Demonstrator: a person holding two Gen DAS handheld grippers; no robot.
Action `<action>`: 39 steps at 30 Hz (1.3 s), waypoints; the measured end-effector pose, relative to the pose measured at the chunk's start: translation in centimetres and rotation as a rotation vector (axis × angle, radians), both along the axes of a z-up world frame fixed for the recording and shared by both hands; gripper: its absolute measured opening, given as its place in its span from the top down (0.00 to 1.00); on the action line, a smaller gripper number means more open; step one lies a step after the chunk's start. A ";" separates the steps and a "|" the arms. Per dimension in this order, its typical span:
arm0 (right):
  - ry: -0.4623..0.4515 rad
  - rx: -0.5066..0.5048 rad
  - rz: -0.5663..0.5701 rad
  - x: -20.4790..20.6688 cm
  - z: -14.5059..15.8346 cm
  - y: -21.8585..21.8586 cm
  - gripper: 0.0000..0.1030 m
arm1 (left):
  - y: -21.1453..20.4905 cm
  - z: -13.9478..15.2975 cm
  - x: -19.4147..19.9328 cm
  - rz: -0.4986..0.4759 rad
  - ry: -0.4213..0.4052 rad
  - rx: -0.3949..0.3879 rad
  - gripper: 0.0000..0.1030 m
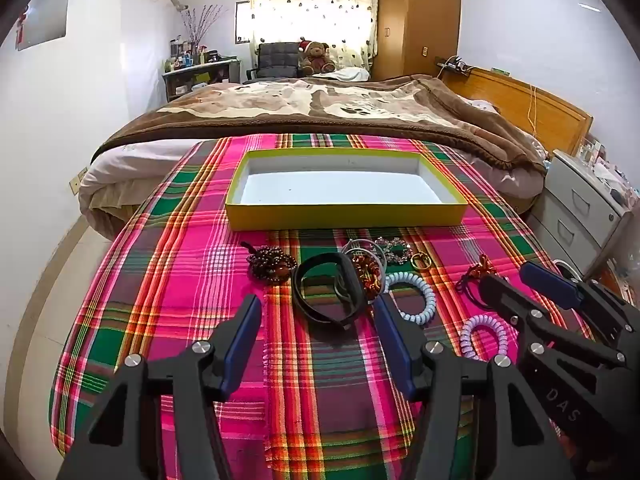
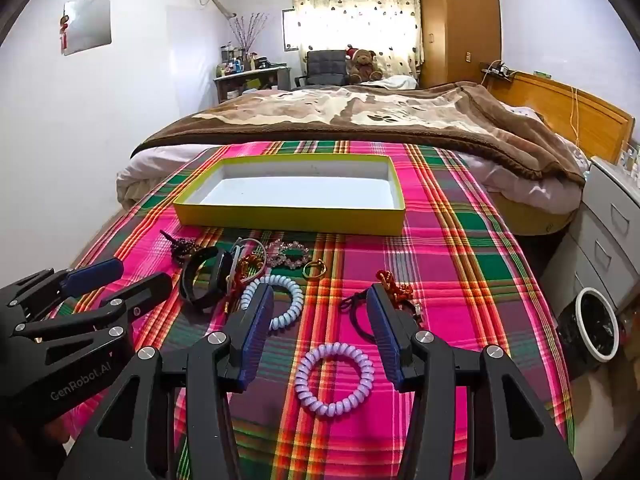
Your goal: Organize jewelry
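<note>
Bed (image 1: 320, 108) with brown blanket (image 1: 460, 120) filled the back of the room, wooden wardrobe (image 1: 416, 16) at 1 o'clock, teddy bear (image 1: 316, 56) on a chair at 12. Plaid cloth (image 1: 180, 280) covered the surface in front of both cameras. Yellow tray (image 1: 344, 216) with white inside sat at 12 o'clock on the cloth, nothing seen in it. Left gripper (image 1: 316, 308) hovered low over the cloth, jaws spread wide, holding nothing; black band (image 1: 328, 292) lay just ahead between the finger lines. Right gripper (image 2: 320, 296) also had jaws wide apart, empty; lilac coil bracelet (image 2: 334, 378) lay between its fingers on the cloth, whether touching either could not be told. Jewelry all sat on the cloth in a loose row on the near side of the tray. Pale blue coil bracelet (image 1: 416, 296) at 1 o'clock from the left gripper, just beside the black band. Dark bead bracelet (image 1: 272, 266) at 11 o'clock of the black band. Red-orange knotted cord (image 2: 394, 286) at 1 o'clock in the right view, touching a black cord loop (image 2: 356, 308). Clear bead bracelet (image 2: 290, 254) near the tray's front wall, gold ring (image 2: 314, 269) just at its 4 o'clock. Tangle of thin bangles and orange beads (image 1: 366, 266) between band and clear beads, pieces overlapping, not separable.
</note>
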State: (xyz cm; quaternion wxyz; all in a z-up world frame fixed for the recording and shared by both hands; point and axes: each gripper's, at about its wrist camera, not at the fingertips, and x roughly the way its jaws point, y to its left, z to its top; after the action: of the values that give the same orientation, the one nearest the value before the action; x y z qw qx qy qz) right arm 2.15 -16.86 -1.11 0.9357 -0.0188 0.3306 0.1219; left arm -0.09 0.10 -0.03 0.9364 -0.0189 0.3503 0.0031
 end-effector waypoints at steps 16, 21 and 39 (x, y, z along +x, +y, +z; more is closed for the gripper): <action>-0.015 0.000 -0.029 -0.2 0.1 -0.3 0.52 | 0.6 -0.1 0.2 0.006 0.004 0.006 0.41; -0.015 -0.003 -0.032 -0.3 0.2 -0.1 0.52 | 0.8 -0.1 0.2 0.008 0.008 0.000 0.41; -0.022 -0.002 -0.031 -0.4 0.1 0.0 0.52 | 1.3 -0.3 0.0 0.016 0.014 -0.006 0.41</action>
State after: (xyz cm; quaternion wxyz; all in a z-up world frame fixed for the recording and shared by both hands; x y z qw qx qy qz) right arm 1.71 -16.86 -0.97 0.9410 -0.0161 0.3207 0.1068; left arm -0.09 1.40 -0.32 0.9339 -0.0246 0.3565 0.0095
